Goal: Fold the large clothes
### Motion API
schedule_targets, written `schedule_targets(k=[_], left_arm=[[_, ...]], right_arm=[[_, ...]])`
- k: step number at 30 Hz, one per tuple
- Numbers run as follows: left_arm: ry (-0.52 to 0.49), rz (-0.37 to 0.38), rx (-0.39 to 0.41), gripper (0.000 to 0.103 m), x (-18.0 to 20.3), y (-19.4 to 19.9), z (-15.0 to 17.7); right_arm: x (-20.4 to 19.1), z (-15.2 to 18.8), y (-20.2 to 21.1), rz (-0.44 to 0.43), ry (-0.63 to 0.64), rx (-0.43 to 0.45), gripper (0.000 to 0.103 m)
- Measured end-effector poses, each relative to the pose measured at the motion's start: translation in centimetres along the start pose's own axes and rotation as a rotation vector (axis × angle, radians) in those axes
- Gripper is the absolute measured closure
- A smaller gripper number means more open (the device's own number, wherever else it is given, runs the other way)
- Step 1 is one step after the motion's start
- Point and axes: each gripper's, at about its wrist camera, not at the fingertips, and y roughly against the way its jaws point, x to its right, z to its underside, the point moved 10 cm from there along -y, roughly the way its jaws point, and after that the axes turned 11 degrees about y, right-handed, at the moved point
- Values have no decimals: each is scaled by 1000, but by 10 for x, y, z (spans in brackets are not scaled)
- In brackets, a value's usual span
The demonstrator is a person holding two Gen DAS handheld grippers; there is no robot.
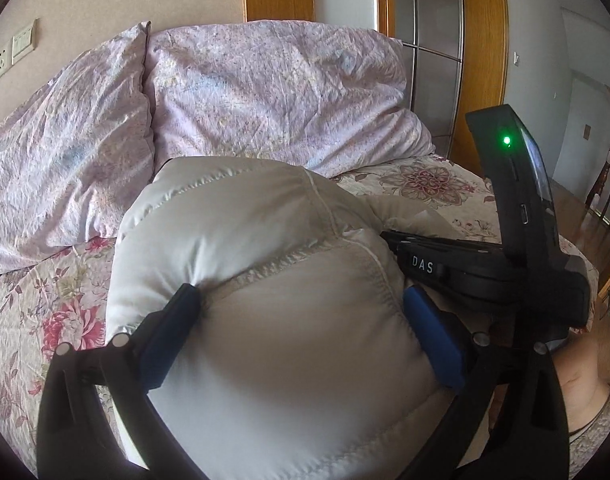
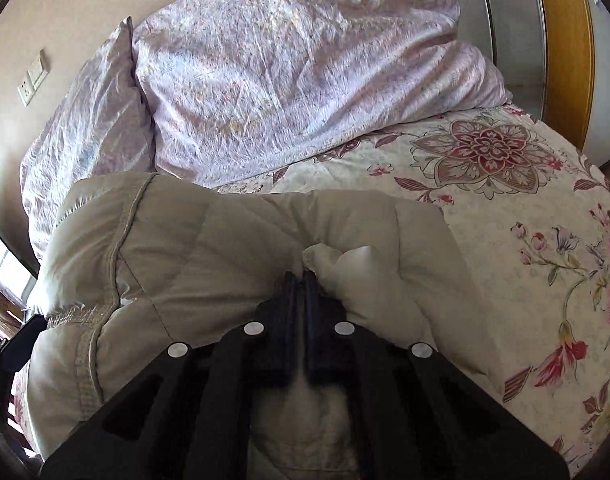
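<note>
- Two claws work one garment: a pale, quilted down jacket (image 1: 265,280) bunched into a thick bundle on the floral bedspread (image 2: 505,208), just in front of the lilac pillows (image 1: 265,92) at the head of the bed.
- The left claw (image 1: 305,300) straddles the padded bulk, its blue pads (image 1: 173,332) pressing into the fabric on either side. Its jaws stand wide only because the bundle between them is thick; this reads as a clamp on the jacket, probably to hold the folded mass in shape.
- The right claw (image 2: 301,276) has its fingers drawn fully together, with a small tuft of the jacket's pale fabric at their tips. The pinch looks thin, on an edge or a loose flap and not on the padding.
- In the left wrist view, the right claw's black body with its green light sits at the jacket's right side, touching or nearly touching it, so both tools are close together on one end of the garment.
- Judging by the rounded heap, the fold is partly made but not flat: puffy filling springs back, which is likely why one claw anchors while the other grips an edge.
- The next move probably calls for drawing that edge over and pressing down; a thin pinch on slick fabric may slip.
</note>
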Motion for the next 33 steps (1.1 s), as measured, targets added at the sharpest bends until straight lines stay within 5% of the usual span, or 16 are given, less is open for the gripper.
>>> schedule_targets(k=[10, 19, 33], left_arm=[[102, -38, 73, 6, -60, 48, -42], [152, -67, -74, 6, -90, -10, -27], [116, -107, -104, 2, -90, -38, -8]], right_arm=[[-4, -2, 2, 68, 68, -59, 102], [-2, -2, 2, 65, 68, -42, 102], [-1, 0, -4, 77, 72, -35, 102]])
